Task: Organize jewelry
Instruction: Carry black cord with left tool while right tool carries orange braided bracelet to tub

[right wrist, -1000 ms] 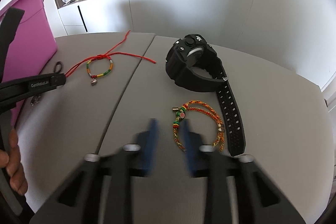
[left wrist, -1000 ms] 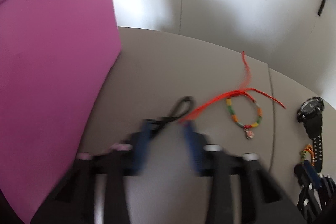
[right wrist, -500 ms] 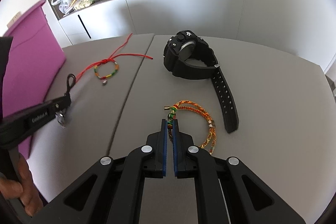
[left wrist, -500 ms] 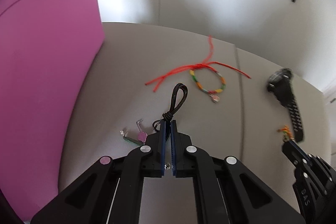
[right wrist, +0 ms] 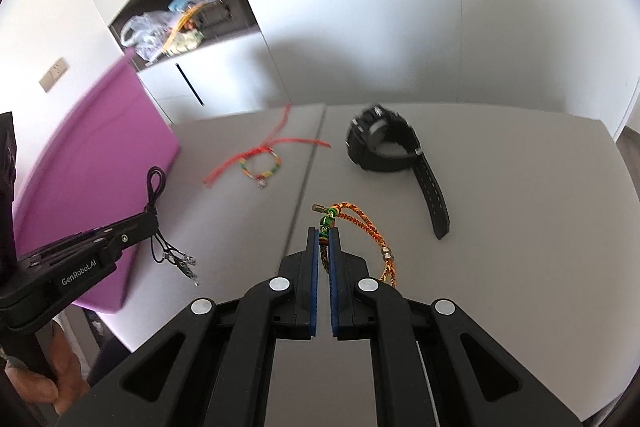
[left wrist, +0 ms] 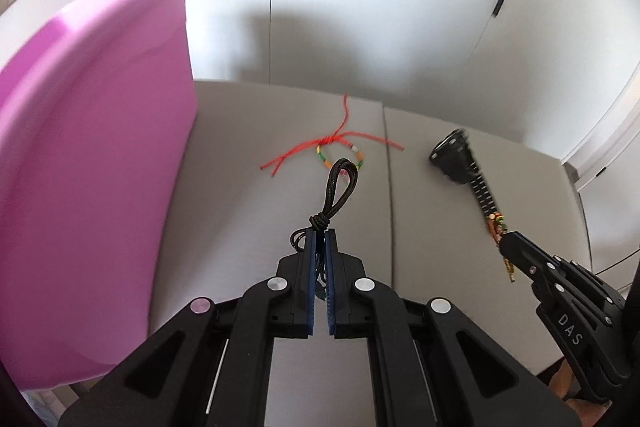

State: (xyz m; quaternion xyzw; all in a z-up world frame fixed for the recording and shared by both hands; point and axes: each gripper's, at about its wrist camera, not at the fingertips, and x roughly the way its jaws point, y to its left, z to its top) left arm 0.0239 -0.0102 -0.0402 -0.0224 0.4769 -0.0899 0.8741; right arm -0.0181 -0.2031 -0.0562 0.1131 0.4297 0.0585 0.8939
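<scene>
Since both jaws are already clamped, left gripper (left wrist: 319, 239) on the black cord necklace (left wrist: 340, 187), right gripper (right wrist: 324, 239) on the braided bracelet (right wrist: 360, 223), the purple bin (left wrist: 92, 167) sits far-left, nearer the left hand.

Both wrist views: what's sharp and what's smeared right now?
Left wrist view: left gripper and its black cord crisp; pink bin and black watch motion-smeared. Right wrist view: right gripper and braided bracelet sharp; red-string bracelet, watch and shelf clutter soft; fisheye bends the table edges.
</scene>
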